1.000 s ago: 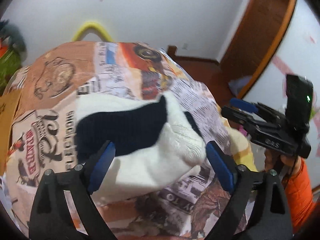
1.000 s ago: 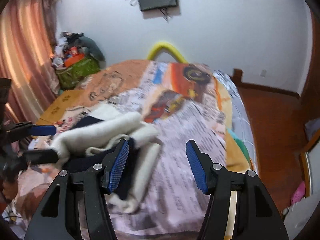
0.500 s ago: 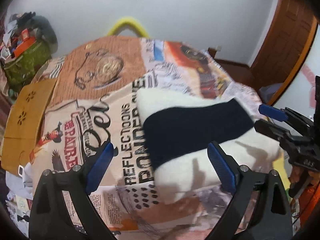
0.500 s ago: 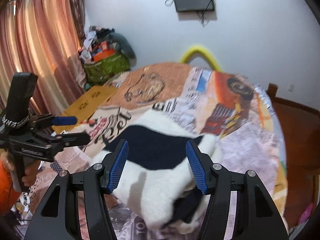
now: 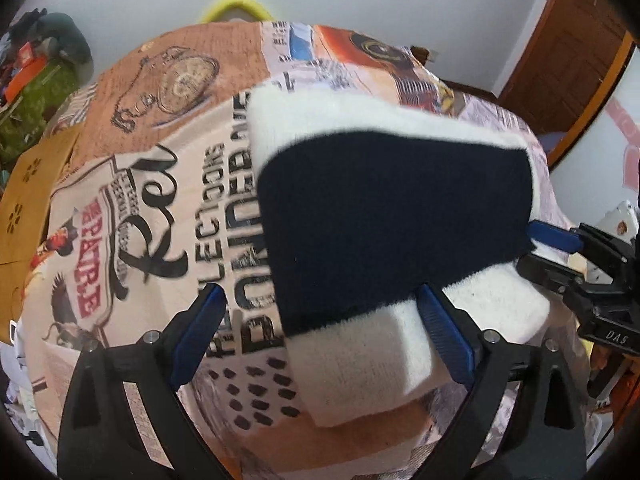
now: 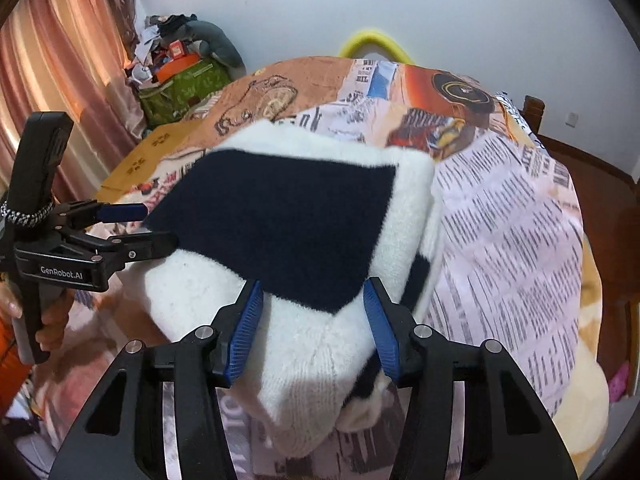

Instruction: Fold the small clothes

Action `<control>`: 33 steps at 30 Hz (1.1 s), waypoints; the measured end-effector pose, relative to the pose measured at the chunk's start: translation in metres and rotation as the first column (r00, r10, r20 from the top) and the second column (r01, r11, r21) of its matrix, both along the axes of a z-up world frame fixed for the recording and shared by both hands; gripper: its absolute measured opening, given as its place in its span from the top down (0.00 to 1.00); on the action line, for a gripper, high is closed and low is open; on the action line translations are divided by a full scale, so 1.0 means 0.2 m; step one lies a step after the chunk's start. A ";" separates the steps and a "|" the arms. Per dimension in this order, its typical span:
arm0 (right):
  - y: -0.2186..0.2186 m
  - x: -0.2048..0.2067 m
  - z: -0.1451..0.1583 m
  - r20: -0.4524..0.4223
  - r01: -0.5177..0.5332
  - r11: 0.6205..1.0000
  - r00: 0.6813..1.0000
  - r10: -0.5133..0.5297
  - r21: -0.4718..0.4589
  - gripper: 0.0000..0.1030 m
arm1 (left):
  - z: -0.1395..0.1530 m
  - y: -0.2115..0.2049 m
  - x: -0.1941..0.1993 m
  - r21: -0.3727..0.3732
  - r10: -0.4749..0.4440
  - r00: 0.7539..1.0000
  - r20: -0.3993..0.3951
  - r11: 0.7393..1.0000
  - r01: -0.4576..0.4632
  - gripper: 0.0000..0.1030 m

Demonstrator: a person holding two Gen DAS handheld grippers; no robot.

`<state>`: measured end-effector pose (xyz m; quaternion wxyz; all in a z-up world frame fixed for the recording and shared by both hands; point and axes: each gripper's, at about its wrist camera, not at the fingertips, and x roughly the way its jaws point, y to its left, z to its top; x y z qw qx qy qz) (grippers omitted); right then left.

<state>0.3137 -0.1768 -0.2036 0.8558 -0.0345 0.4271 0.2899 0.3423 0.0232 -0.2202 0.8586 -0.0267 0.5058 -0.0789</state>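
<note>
A folded white knit garment with a wide dark navy band (image 5: 392, 216) lies on the printed bedspread (image 5: 160, 184). It also shows in the right wrist view (image 6: 288, 220). My left gripper (image 5: 320, 336) is open, its jaws wide apart at the garment's near edge. It shows from the side in the right wrist view (image 6: 140, 224), at the garment's left edge. My right gripper (image 6: 314, 330) is open with the garment's near corner between its jaws. It shows in the left wrist view (image 5: 552, 244) at the garment's right edge.
The bed carries a newspaper and poster print. A yellow hoop (image 6: 372, 40) stands behind its far end. A green bag with clutter (image 6: 184, 84) and a curtain (image 6: 52, 60) are at the left. A brown box (image 5: 28, 188) lies on the bed's left side. A wooden door (image 5: 568, 40) is at the right.
The garment has been laid flatter and squarer on the bed, navy band on top. Both grippers have come closer to it, and the right gripper's jaws are now around its near corner.
</note>
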 end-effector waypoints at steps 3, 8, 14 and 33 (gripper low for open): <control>0.00 -0.04 -0.02 0.012 0.004 1.000 1.000 -0.004 -0.010 0.54 | -0.03 -0.01 -0.05 0.009 -0.012 1.000 0.002 1.000 0.012 0.00; -0.02 -0.08 -0.02 0.023 0.016 1.000 1.000 -0.015 -0.023 0.54 | -0.04 -0.04 -0.13 0.038 -0.031 0.999 0.024 0.999 0.030 0.00; -0.10 -0.10 -0.03 -0.030 0.047 0.999 0.998 -0.047 -0.015 0.49 | 0.00 -0.01 -0.20 0.059 -0.037 0.998 0.043 0.998 0.035 0.00; -0.19 0.05 0.18 0.003 0.130 0.983 0.991 -0.132 0.131 0.25 | 0.23 0.22 -0.01 -0.026 0.100 0.991 0.086 0.995 -0.098 0.00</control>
